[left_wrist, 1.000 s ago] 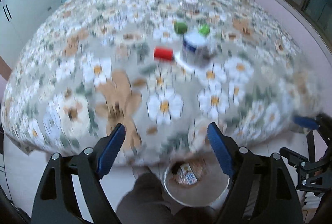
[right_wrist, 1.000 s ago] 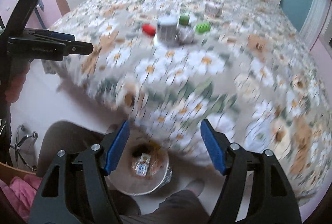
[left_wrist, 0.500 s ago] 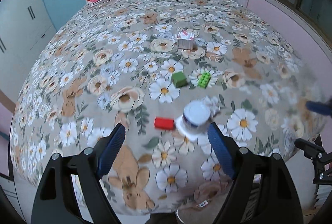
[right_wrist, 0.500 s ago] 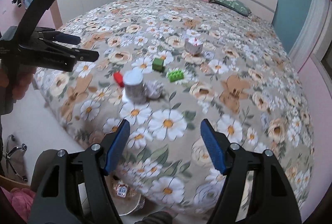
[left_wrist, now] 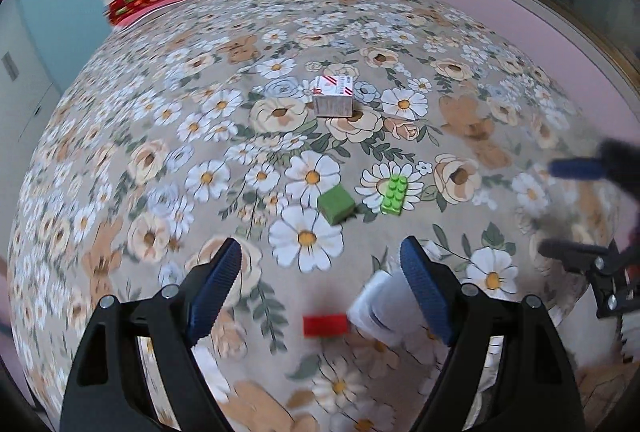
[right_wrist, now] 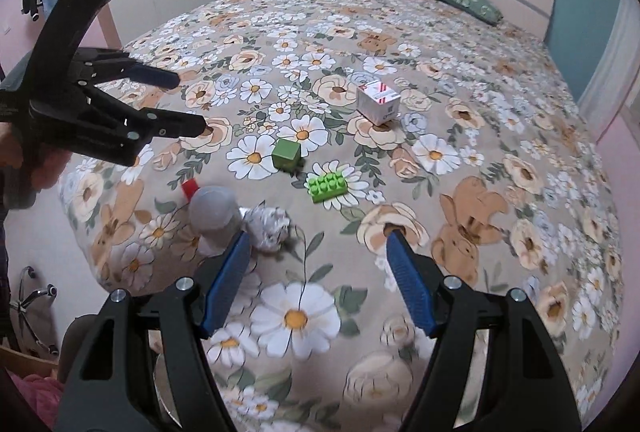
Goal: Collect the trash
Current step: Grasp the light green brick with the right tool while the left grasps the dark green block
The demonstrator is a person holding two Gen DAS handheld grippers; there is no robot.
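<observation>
bed [right_wrist: 500,120] under both hand-held grippers | white box [right_wrist: 378,107] far ahead | upright cup [right_wrist: 214,218] just left of right hand-held gripper [right_wrist: 318,278], crumpled ball [right_wrist: 268,228] touching it | green cube [left_wrist: 336,204], green brick [left_wrist: 394,194], red brick [left_wrist: 325,325] between | left hand-held gripper [left_wrist: 320,290], right: wide open, empty
</observation>
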